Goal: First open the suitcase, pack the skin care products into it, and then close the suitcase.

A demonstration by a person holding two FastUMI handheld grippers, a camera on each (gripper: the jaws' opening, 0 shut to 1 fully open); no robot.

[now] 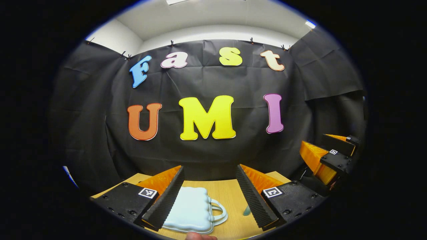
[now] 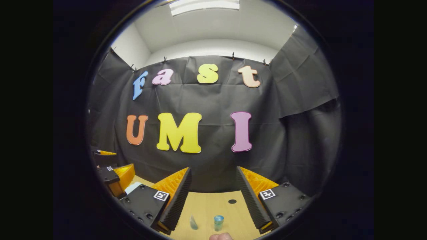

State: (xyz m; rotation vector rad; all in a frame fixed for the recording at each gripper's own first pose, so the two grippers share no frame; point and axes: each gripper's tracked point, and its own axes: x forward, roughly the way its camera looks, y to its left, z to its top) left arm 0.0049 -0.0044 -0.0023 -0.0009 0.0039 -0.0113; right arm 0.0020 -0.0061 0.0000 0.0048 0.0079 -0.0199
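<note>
On the table (image 1: 230, 193) below my left gripper (image 1: 210, 196) lies the closed suitcase (image 1: 190, 210); my right gripper (image 2: 213, 200) hangs over a bottle (image 2: 218, 222). Both fingers gape, empty.

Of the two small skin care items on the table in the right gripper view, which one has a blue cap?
The upright bottle on the right; the other item, left of it, is a capless, pointed, translucent piece.
</note>
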